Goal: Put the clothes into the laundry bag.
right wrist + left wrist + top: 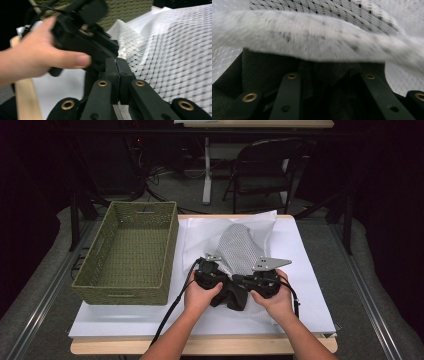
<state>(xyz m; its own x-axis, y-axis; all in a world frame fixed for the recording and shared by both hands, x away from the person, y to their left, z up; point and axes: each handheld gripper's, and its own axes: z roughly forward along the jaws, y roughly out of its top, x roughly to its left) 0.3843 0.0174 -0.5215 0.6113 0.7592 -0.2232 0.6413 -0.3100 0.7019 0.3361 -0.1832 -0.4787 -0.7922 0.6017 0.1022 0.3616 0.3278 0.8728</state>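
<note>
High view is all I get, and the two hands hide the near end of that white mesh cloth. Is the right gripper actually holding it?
Observer: Yes. In the right gripper view, the right gripper has its jaws shut on an edge of the mesh cloth.
Operator: What does the left one have?
Observer: The left gripper view shows dark fabric between its jaws, under the cloth's blurred edge; whether they pinch it, I cannot tell.
Operator: Is the basket near?
Observer: The green woven basket shows just behind the left hand.

White mesh cloth (240, 247) w/ dark dots, olive woven basket (131, 255), white table cover (305, 270)
</note>
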